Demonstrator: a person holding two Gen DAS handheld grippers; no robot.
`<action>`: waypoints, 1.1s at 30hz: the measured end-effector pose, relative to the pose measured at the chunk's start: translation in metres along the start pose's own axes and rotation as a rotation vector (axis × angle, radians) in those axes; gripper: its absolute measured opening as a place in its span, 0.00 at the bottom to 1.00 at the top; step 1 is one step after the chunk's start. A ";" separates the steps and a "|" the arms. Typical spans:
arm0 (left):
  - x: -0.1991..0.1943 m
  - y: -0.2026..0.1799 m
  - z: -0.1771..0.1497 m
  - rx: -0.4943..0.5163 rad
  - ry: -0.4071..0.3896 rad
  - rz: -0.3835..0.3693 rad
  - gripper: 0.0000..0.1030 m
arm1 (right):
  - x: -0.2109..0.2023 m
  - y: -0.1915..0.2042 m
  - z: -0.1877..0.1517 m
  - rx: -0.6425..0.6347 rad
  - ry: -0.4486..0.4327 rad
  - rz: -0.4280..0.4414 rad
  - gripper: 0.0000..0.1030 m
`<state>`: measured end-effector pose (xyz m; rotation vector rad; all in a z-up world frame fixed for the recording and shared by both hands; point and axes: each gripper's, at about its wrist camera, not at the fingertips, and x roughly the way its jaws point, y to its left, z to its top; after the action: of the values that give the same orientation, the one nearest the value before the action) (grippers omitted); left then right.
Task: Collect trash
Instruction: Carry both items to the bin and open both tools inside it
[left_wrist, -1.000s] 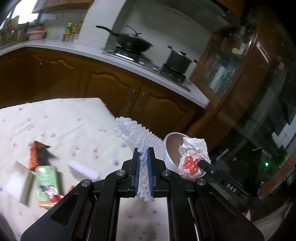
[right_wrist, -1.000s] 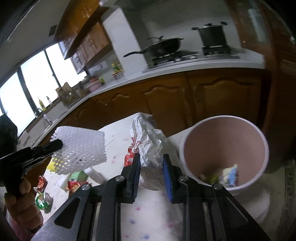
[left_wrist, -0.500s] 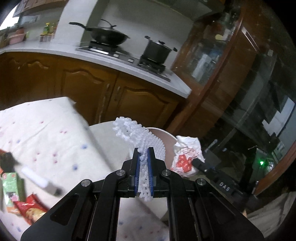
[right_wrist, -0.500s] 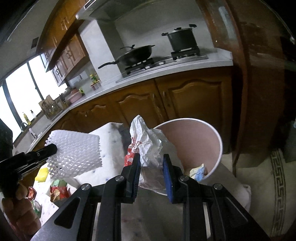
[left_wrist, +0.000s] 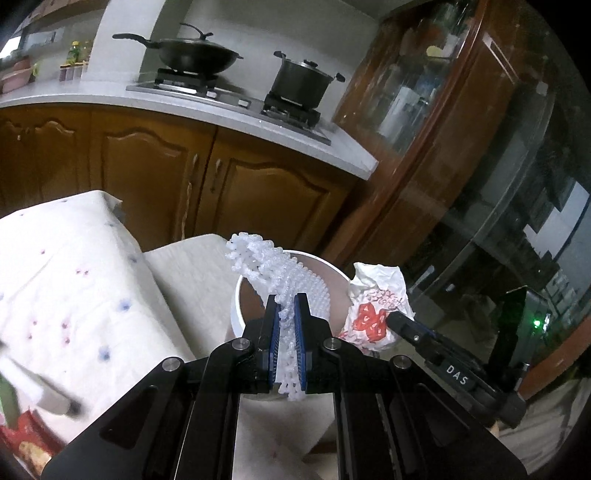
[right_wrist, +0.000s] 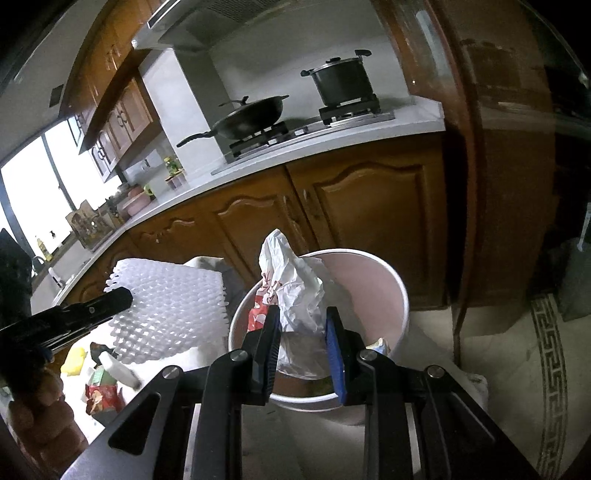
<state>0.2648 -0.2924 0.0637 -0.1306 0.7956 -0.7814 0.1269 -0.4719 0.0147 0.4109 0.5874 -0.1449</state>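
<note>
**Both claws loaded over the bin**

My left gripper (left_wrist: 287, 314) is clamped nearly closed on a white foam net sleeve (left_wrist: 273, 266), the blue pads (left_wrist: 300, 332) pressing it flat from both sides. The sleeve sticks out toward 12 o'clock and hangs over the near-left rim of the white bin (left_wrist: 236, 306). In the right wrist view the same sleeve (right_wrist: 173, 310) sits at 9 o'clock, just left of the bin.

My right gripper (right_wrist: 302, 332) has its jaws about half closed around a crumpled white wrapper with red print (right_wrist: 295, 291). The wrapper pokes up from between the pads, over the bin (right_wrist: 400, 295), toward its near-left side. From the left wrist camera that wrapper (left_wrist: 373, 310) shows at 3 o'clock, at the bin's right rim.

A scrap of packaging (right_wrist: 378, 345) lies inside the bin at the bottom.

At 8 o'clock in the right view, more wrappers (right_wrist: 101, 393) lie on the dotted white tablecloth (left_wrist: 74, 288). A wok (left_wrist: 195, 57) and a pot (left_wrist: 301, 83) stand on the stove at 12 o'clock.
</note>
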 end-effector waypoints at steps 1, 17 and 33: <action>0.004 -0.002 0.000 0.002 0.005 0.001 0.07 | 0.003 -0.002 0.002 0.000 0.003 -0.005 0.24; 0.071 -0.007 -0.002 -0.008 0.145 0.035 0.15 | 0.048 -0.025 0.007 0.013 0.111 -0.054 0.32; 0.043 0.008 -0.010 -0.033 0.109 0.067 0.52 | 0.036 -0.027 0.006 0.067 0.079 -0.020 0.73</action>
<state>0.2816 -0.3136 0.0282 -0.0910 0.9122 -0.7167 0.1531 -0.4998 -0.0099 0.4773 0.6660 -0.1686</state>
